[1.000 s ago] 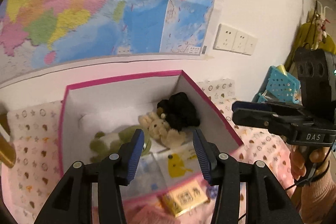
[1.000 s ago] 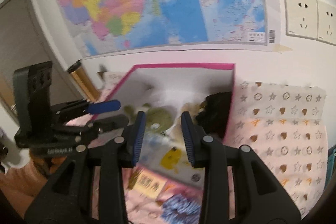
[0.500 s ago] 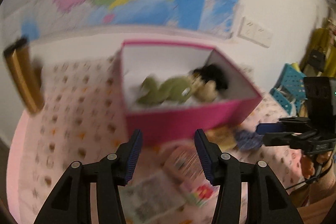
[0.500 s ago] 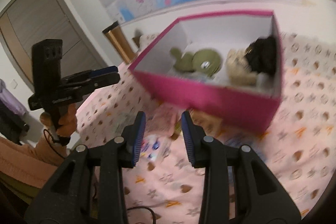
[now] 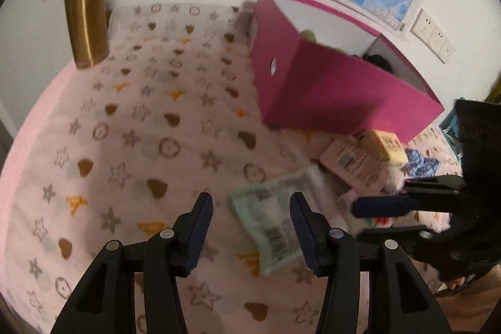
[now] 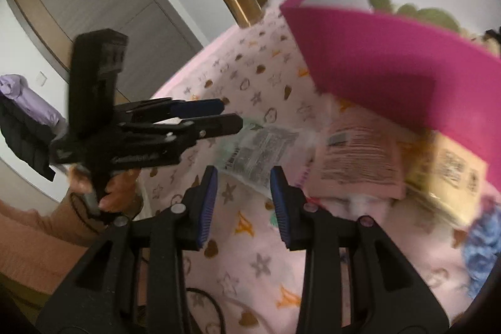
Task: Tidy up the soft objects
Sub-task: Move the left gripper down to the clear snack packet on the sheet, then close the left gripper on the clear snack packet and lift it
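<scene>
A pink box [image 5: 328, 83] stands on the star-patterned blanket, with a green plush [image 6: 416, 11] and a black plush [image 5: 379, 61] showing over its rim. In front of it lie a pale green packet [image 5: 266, 218], a pink packet [image 5: 353, 161], a yellow packet [image 5: 386, 144] and a blue knitted piece [image 5: 421, 165]. My left gripper [image 5: 250, 208] hangs open just above the green packet [image 6: 260, 152], nothing pressed between its pads. My right gripper [image 6: 243, 180] is open too, close over the same packet's near edge. Each gripper shows in the other's view: the left gripper [image 6: 231, 114] and the right gripper [image 5: 355, 221].
A gold tumbler [image 5: 86, 8] stands at the far left by the wall. A map and wall sockets [image 5: 432, 33] are behind the box. A blue basket [image 5: 451, 127] peeks out at the right edge. A door [image 6: 94, 5] and a person's hand [image 6: 116, 193] lie to the left.
Both grippers came down from over the box to the blanket in front of it. The packets now lie under the fingers and the box's inside is mostly hidden.
</scene>
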{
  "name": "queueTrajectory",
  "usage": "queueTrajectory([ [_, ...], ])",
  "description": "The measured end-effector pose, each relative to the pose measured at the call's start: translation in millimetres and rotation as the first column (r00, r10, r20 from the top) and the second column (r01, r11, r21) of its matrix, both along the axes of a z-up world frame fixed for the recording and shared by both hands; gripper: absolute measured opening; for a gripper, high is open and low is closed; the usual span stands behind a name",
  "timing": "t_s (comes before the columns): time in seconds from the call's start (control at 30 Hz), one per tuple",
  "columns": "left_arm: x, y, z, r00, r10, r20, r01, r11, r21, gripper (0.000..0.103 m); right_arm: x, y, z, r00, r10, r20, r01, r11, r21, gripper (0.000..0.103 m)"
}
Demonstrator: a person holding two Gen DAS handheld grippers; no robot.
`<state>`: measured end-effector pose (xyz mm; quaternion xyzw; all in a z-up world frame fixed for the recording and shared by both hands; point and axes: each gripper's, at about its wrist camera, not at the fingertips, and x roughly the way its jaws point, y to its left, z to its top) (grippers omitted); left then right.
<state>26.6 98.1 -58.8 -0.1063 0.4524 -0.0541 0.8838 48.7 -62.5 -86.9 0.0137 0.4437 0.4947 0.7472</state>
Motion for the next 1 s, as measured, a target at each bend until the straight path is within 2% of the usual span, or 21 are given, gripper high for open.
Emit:
queueTrajectory([
  [0.17,-4.0,2.1,-6.0,1.0,-0.021,-0.017,0.02,1.0,-0.012,0.052,7.6,12.7,-17.0,0.999,-0.031,-0.036,0.029,0.997,-0.069,0.033],
  [0.4,-7.7,-2.9,-14.3,0.995,-0.085,-0.041,0.083,0.995,-0.055,0.053,5.9,7.2,-12.6,0.991,-0.129,0.031,0.133,0.973,-0.19,0.033],
  [0.6,-10.4,-10.3,-14.0,0.99,-0.135,-0.041,0.133,0.99,-0.056,0.054,11.7,21.4,-15.3,0.989,-0.146,0.014,0.146,0.969,-0.202,0.037],
  [0.73,-12.0,-10.6,-14.2,0.987,-0.153,-0.043,0.15,0.987,-0.057,0.054,18.0,37.2,-22.9,0.986,-0.165,-0.006,0.159,0.96,-0.229,0.043],
  [0.9,-12.2,-7.1,-15.0,0.987,-0.157,-0.04,0.154,0.985,-0.08,0.051,19.7,36.1,-22.9,0.981,-0.191,-0.023,0.181,0.959,-0.216,0.047],
  [1.0,-12.5,-6.2,-15.4,0.987,-0.157,-0.039,0.153,0.984,-0.092,0.045,20.2,35.0,-22.8,0.979,-0.204,-0.025,0.195,0.96,-0.202,0.048],
])
